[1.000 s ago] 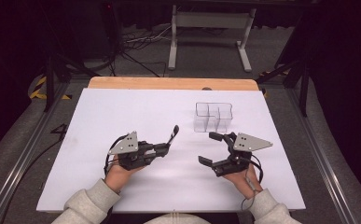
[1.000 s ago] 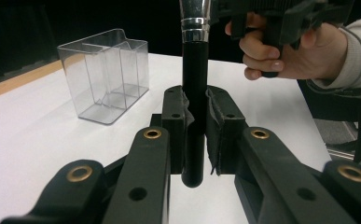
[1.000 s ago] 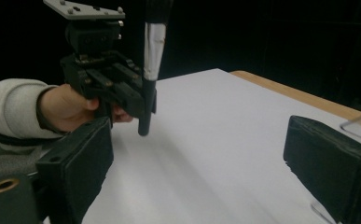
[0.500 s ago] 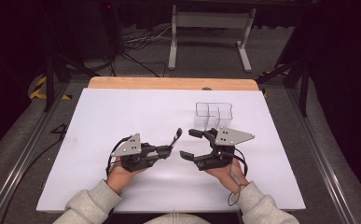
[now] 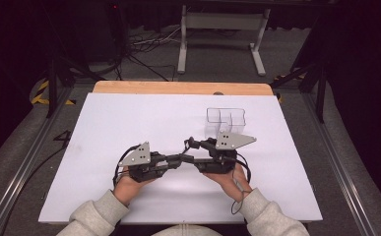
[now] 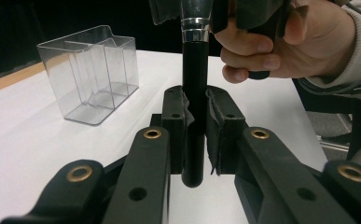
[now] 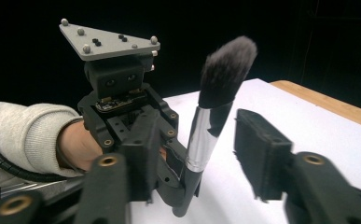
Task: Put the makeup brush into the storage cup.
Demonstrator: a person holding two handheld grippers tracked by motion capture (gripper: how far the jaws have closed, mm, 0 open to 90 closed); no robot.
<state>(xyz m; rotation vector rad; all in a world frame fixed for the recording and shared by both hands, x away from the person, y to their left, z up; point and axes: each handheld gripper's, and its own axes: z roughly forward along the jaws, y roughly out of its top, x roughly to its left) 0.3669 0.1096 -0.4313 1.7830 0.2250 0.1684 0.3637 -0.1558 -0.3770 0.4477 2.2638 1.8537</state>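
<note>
Since a second ago the right gripper (image 5: 194,147) has travelled leftward across the table (image 5: 129,123), away from its spot just in front of the clear plastic organiser (image 5: 226,120), and now meets the left gripper (image 5: 178,160) nose to nose; the left one has kept its place. The right gripper's jaws have just been closing, and the makeup brush (image 7: 211,116) stands between them.

In the right gripper view that brush rises with its dark, fluffy head up and its silver ferrule below; one pad lies against the ferrule side while the other pad (image 7: 262,149) stands a little apart from the brush, so the right gripper has not yet clamped on it. The left gripper (image 7: 169,172) faces the camera there, clenched on the brush's black handle near its lower end.

In the left gripper view the two pads (image 6: 176,126) press on the black handle (image 6: 194,93) from both sides, the handle upright, and the right hand (image 6: 271,46) hovers just above it. The organiser (image 6: 92,74) stands empty on the table to the left of the brush, near but apart from it, its divided compartments see-through.
</note>
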